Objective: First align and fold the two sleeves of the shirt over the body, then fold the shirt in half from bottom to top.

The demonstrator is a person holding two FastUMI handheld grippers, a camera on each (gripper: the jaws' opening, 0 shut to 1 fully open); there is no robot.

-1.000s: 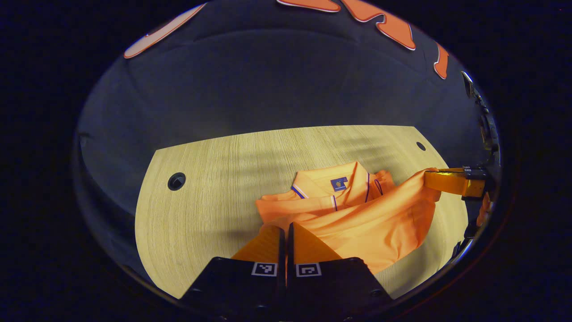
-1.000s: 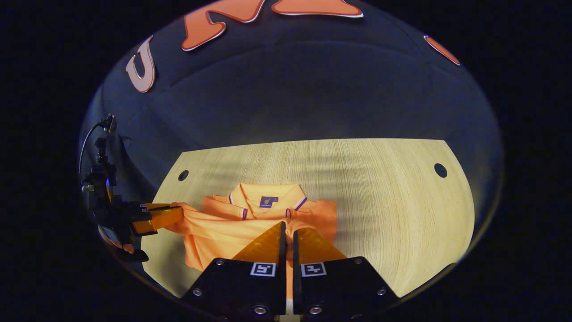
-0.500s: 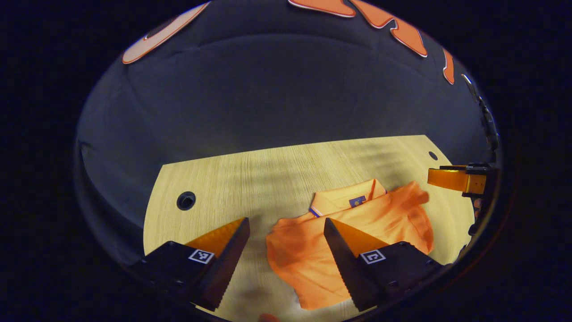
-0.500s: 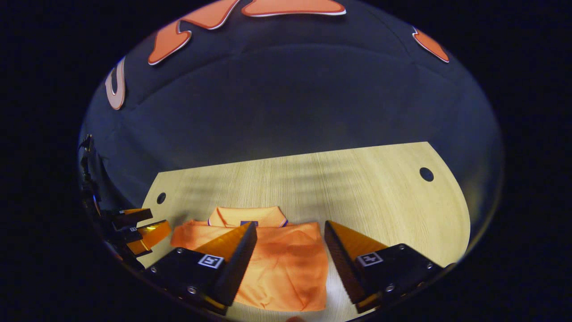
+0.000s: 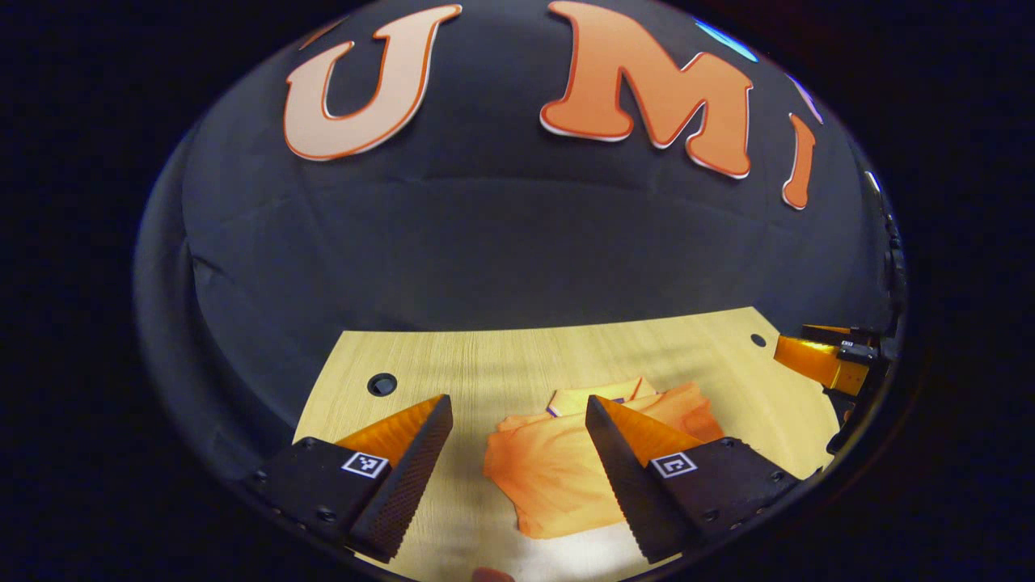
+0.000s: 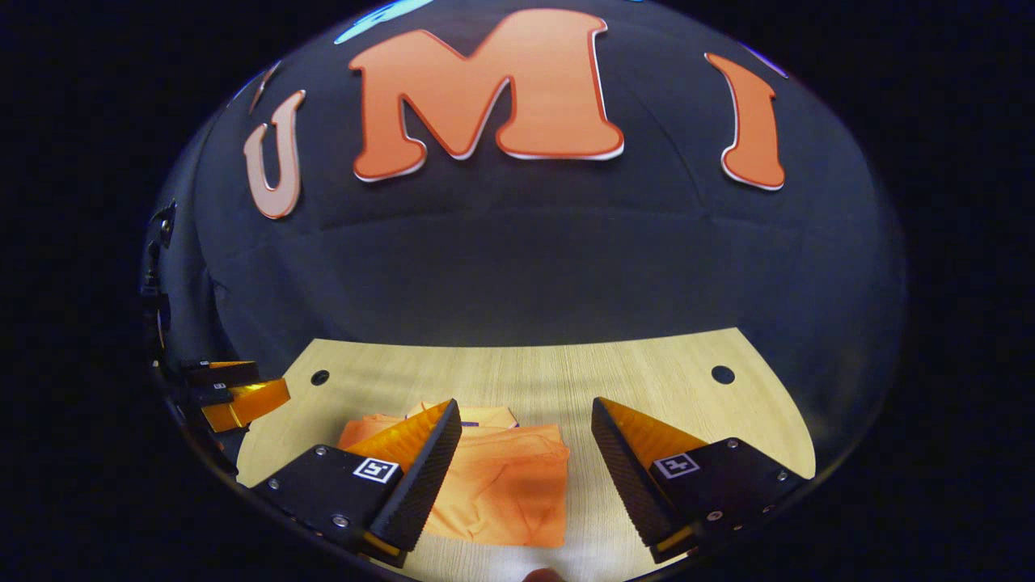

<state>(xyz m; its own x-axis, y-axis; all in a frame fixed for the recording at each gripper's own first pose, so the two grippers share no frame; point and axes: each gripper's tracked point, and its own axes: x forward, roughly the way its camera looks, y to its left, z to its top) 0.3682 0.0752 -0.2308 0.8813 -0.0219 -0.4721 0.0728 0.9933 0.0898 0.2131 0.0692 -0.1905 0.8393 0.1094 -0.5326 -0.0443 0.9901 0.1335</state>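
Now both sets of fingers spread wide, grasping nothing. Left gripper (image 5: 517, 436) held above the table (image 5: 453, 364), with the folded shirt (image 5: 558, 477) lying just ahead and between its fingers, a little toward the right one. Right gripper (image 6: 525, 440) likewise raised, shirt (image 6: 501, 485) ahead but toward its left finger, collar at the far side. Probably fold complete, so only retreat remaining. Neither gripper clearly nearer.

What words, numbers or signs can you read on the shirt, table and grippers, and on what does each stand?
The shirt has a neck label: too small and blurred to read.
The square markers on the left gripper and right gripper: coded patterns, no words.
The table: no text.
Nothing to quote.
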